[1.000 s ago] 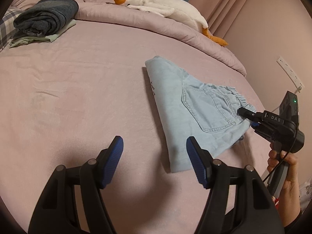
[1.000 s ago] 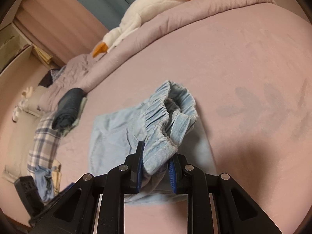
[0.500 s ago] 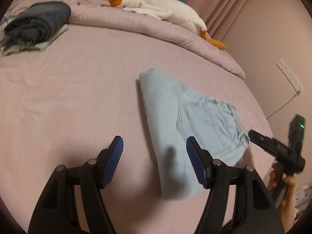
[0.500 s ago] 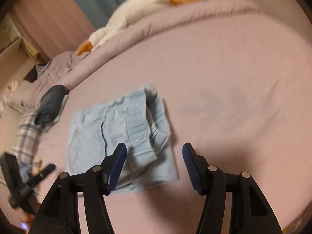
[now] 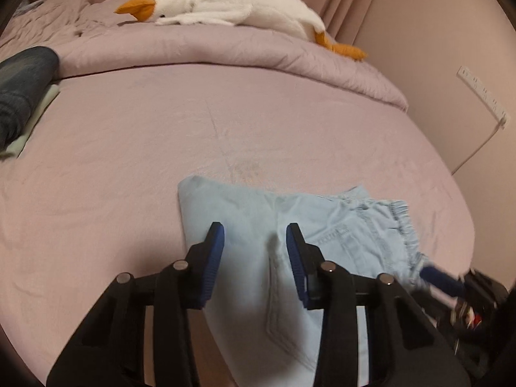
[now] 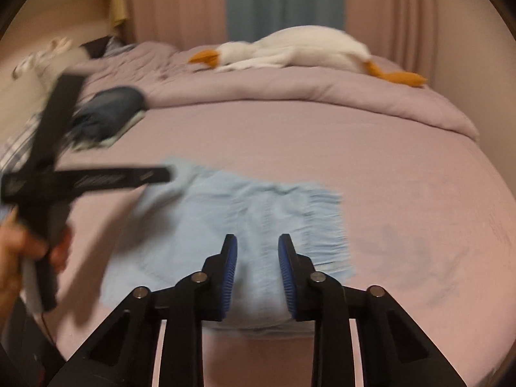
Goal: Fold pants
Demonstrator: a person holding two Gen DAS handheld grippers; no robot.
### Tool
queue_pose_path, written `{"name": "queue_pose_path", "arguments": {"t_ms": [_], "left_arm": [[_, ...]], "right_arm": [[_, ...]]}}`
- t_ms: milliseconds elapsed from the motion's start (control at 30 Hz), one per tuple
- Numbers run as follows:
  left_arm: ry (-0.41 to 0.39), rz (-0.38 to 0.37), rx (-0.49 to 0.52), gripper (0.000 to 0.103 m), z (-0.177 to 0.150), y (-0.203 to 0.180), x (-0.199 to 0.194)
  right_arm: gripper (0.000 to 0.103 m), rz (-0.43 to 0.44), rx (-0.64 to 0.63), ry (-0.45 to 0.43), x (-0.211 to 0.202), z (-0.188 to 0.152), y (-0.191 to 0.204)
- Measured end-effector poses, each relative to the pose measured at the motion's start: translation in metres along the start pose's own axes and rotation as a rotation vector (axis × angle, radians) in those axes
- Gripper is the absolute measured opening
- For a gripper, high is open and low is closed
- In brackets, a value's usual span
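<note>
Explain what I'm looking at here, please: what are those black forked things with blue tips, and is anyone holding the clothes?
There is no machine here: a person holds one pair of hand-held tongs in each hand, with a wide-angle camera on each looking along its two fingers. One picture comes from the left tongs, the other from the right tongs. Both pairs are open and grip nothing. Under them, light blue pants lie folded on a pink bed. At the far end a plush goose rests on the rolled quilt, and a dark folded garment sits to the left. The right view is blurred; it shows the person's left hand on its handle.
</note>
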State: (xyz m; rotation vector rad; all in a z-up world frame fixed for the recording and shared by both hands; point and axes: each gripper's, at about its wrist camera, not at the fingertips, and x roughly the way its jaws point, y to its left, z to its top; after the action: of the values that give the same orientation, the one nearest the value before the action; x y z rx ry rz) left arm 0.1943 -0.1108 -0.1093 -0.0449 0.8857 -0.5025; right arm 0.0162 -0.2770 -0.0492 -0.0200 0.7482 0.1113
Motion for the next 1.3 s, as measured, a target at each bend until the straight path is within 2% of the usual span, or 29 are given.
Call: {"name": "queue_pose_path", "arguments": {"t_ms": [200,333,633,767,1000,1133,1200,1300], "left_arm": [[0.103,0.067,0.042,0.037,0.000,0.007,0.035],[0.107,0.081,0.081,0.037,-0.001,0.006,0.037],[0.104,0.093,0.086,0.038,0.000,0.004,0.038],[0.091,0.114,0.082,0.038,-0.007,-0.002,0.025],[0.083,0.067,0.091,0.038,-0.037,-0.005,-0.005],[0.153,0.045,0.097,0.038,-0.063,-0.003,0.001],[0.129,0.053,0.129,0.038,-0.075,-0.005,-0.001],[0.121,0.009,0.068,0.038,-0.081,0.002,-0.010]], "right_arm": [[0.028,0.041,-0.095,0.066,0.020,-0.012,0.028],[0.028,0.036,-0.119,0.109,0.031,-0.020,0.033],[0.028,0.030,-0.120,0.112,0.031,-0.022,0.036],[0.028,0.031,-0.112,0.114,0.032,-0.021,0.036],[0.028,0.025,-0.108,0.114,0.033,-0.020,0.037],[0.028,0.031,-0.100,0.122,0.035,-0.020,0.036],[0.028,0.034,-0.094,0.134,0.038,-0.020,0.036],[0.028,0.040,-0.080,0.142,0.041,-0.019,0.034]]}}
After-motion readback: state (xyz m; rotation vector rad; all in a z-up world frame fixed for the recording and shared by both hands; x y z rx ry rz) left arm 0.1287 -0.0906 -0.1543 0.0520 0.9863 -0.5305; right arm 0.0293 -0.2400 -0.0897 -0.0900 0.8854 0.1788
